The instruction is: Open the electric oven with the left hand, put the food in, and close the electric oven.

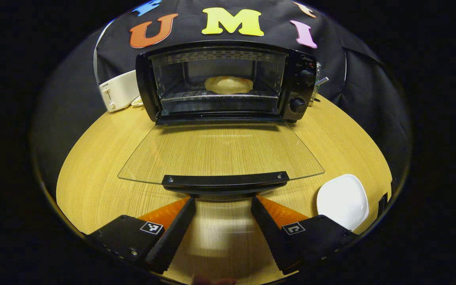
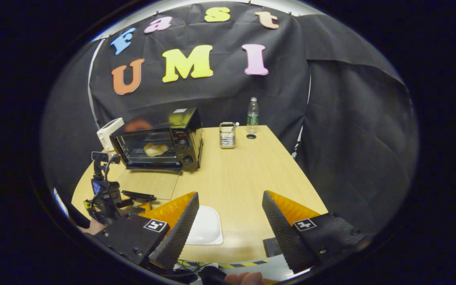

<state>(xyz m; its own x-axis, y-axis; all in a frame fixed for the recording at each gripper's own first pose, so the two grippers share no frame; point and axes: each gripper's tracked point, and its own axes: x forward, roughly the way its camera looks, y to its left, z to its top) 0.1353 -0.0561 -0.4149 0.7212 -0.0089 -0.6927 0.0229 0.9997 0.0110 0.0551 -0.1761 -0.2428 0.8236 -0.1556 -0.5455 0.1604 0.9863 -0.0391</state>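
Two pairs of tongs work over a light wooden tabletop (image 1: 93,174) in a booth walled with black cloth. At the back left of the tabletop stands a black electric oven (image 1: 224,83) with its clear glass door (image 1: 220,152) folded all the way down, lying flat just above the wood. Inside the oven, a pale, rounded piece of food (image 1: 228,84) rests on the wire rack, near the middle of the chamber.

In the left gripper view, the left tongs (image 1: 223,204) sit low in front of the door's black handle (image 1: 225,181), fingers spread wide on either side of it, gripping nothing. A white rounded plate (image 1: 342,201) lies on the tabletop to the right of the handle, and a white toaster (image 1: 119,91) stands just beside the oven's left side.

In the right gripper view, the right tongs (image 2: 230,198) are spread wide as well, holding nothing, raised above the near edge of the tabletop with the white plate below them. Farther off at the left, the left tongs appear near the open door. Behind the oven's right side stand a clear ribbed holder (image 2: 227,135) and a clear plastic bottle (image 2: 252,111).
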